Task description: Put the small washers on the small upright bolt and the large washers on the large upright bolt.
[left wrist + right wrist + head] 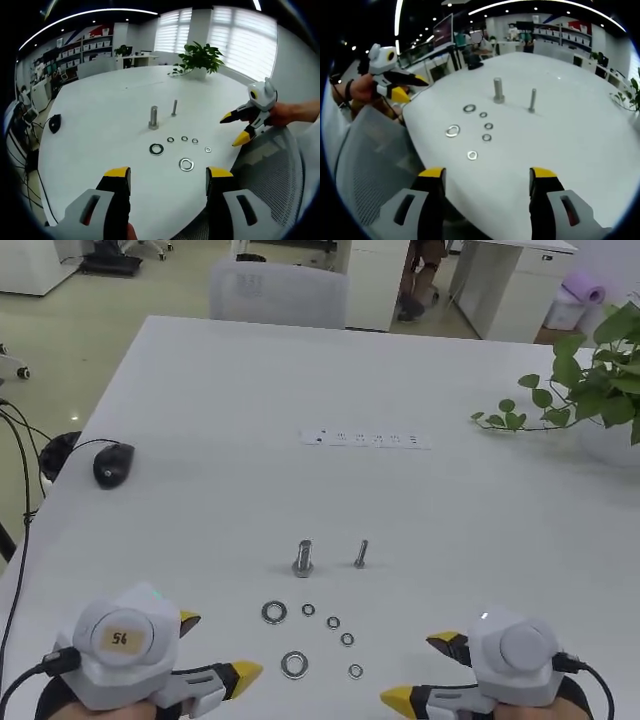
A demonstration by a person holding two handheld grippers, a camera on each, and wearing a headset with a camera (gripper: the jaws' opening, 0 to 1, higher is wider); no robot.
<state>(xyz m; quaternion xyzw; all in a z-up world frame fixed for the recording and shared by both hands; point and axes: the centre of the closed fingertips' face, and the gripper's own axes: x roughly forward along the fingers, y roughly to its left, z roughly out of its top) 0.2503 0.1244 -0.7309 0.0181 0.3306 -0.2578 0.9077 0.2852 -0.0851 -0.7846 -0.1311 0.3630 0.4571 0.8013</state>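
The large upright bolt point(303, 558) and the thinner small upright bolt point(361, 554) stand side by side on the white table point(200, 400). In front of them lie two large washers point(274, 613) point(294, 665) and several small washers point(333, 622), all flat on the table. My left gripper point(218, 645) is open at the near edge, left of the washers, and holds nothing. My right gripper point(417, 670) is open to their right, also with nothing in it. In the left gripper view its jaws stand wide apart, facing the large bolt point(153, 118).
A black mouse point(113, 463) with its cable lies at the far left. A white power strip point(366, 439) sits behind the bolts, a potted plant point(590, 380) at the right edge, and a grey chair point(278, 295) beyond the far edge.
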